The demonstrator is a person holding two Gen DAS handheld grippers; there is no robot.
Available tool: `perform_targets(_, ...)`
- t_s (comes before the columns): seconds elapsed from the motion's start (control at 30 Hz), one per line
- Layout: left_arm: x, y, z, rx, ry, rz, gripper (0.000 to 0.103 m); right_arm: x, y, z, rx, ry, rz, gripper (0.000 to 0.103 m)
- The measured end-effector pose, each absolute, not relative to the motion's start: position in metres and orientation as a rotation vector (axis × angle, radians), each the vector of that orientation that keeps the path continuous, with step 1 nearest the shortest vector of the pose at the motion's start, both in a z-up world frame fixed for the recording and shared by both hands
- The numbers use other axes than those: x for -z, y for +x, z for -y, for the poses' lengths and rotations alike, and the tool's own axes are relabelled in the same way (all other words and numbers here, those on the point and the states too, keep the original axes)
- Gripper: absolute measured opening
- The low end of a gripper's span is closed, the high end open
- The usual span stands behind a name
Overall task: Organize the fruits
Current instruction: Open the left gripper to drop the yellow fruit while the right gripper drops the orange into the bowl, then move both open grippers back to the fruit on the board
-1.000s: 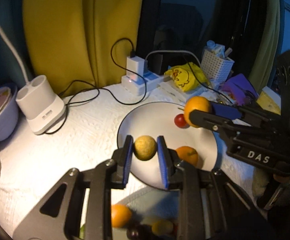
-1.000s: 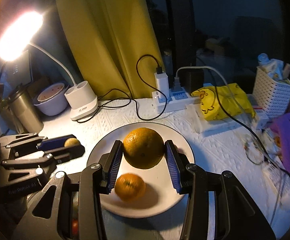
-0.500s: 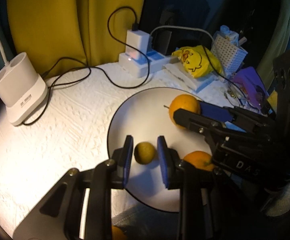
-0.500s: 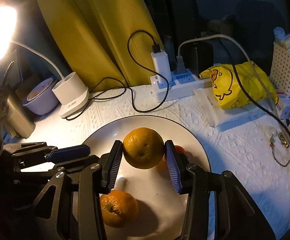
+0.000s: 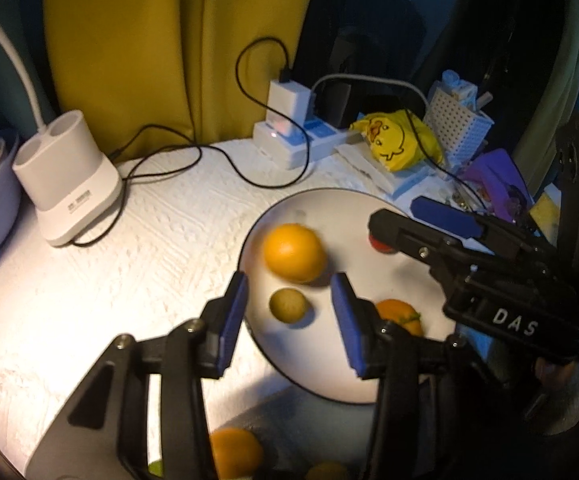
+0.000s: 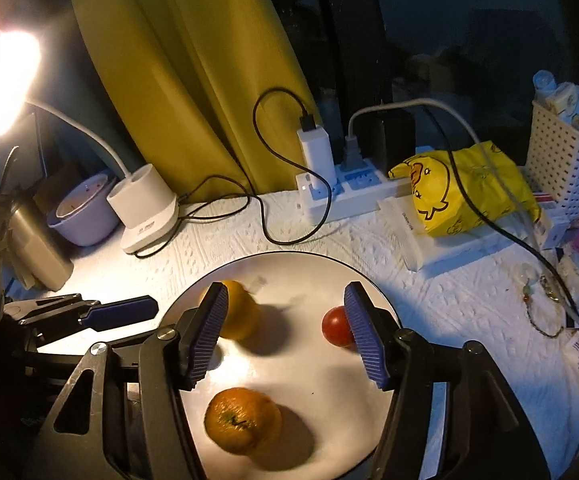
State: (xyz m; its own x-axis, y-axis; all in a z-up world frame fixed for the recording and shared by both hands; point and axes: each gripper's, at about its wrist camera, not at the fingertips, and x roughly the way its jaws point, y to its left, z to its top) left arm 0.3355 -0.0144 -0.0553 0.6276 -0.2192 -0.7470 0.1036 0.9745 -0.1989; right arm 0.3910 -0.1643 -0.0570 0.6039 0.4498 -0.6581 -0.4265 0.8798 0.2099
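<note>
A white plate point(image 5: 369, 398) holds a large orange point(image 5: 294, 253), a small yellow-green fruit point(image 5: 288, 305), a small orange point(image 5: 399, 316) and a red tomato point(image 5: 381, 245) half hidden by the other gripper. My left gripper point(image 5: 289, 320) is opening; the small fruit lies on the plate between its jaws, untouched. My right gripper point(image 6: 285, 332) is also opening above the plate point(image 6: 289, 258) and grips nothing. The large orange point(image 6: 239, 314) sits just outside its left finger, the tomato point(image 6: 337, 326) by its right finger, the small orange point(image 6: 241, 420) below. The left gripper point(image 6: 137, 326) shows at the plate's left rim.
Behind the plate stand a white lamp base point(image 5: 67, 184), a power strip point(image 5: 293, 140) with looping black cables, a yellow duck bag point(image 5: 397, 144) and a white basket point(image 5: 459, 128). A bowl point(image 6: 83, 216) and metal cup point(image 6: 37, 240) sit far left. More fruit point(image 5: 235, 454) lies below the left gripper.
Both grippers have opened. The large orange left the right gripper and now rests on the plate's left side. The small yellow-green fruit is released onto the plate.
</note>
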Motion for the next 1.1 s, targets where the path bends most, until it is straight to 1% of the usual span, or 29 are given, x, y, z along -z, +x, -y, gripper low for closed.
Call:
perform_targets(0.7, 0.004, 0.258, -0.008, 0.151, -0.195, -0.729, 0.045, 0.007, 0.314, 0.159, -0.499, -0.016, -0.682, 0.064)
perform_targets(0.73, 0.002, 0.255, -0.008, 0.15, -0.198, -0.724, 0.045, 0.005, 0.309, 0.158, -0.496, -0.034, -0.675, 0.065)
perform_targets(0.77, 0.001, 0.251, -0.008, 0.149, -0.2, -0.719, 0.045, 0.003, 0.305, 0.158, -0.496, -0.047, -0.667, 0.069)
perform_targets(0.8, 0.0, 0.247, -0.009, 0.148, -0.202, -0.714, 0.045, 0.001, 0.301, 0.156, -0.496, -0.062, -0.655, 0.071)
perform_targets(0.87, -0.002, 0.241, -0.009, 0.148, -0.204, -0.706, 0.045, -0.003, 0.29, 0.153, -0.481, -0.113, -0.614, 0.081)
perform_targets(0.9, -0.003, 0.237, -0.009, 0.146, -0.203, -0.701, 0.046, -0.005, 0.283, 0.151, -0.472, -0.143, -0.589, 0.082)
perform_targets(1.07, -0.007, 0.218, -0.012, 0.128, -0.204, -0.68, 0.048, -0.012, 0.264, 0.15, -0.459, -0.186, -0.549, 0.083)
perform_targets(1.1, -0.007, 0.214, -0.013, 0.123, -0.205, -0.677, 0.052, -0.012, 0.261, 0.151, -0.458, -0.185, -0.55, 0.083)
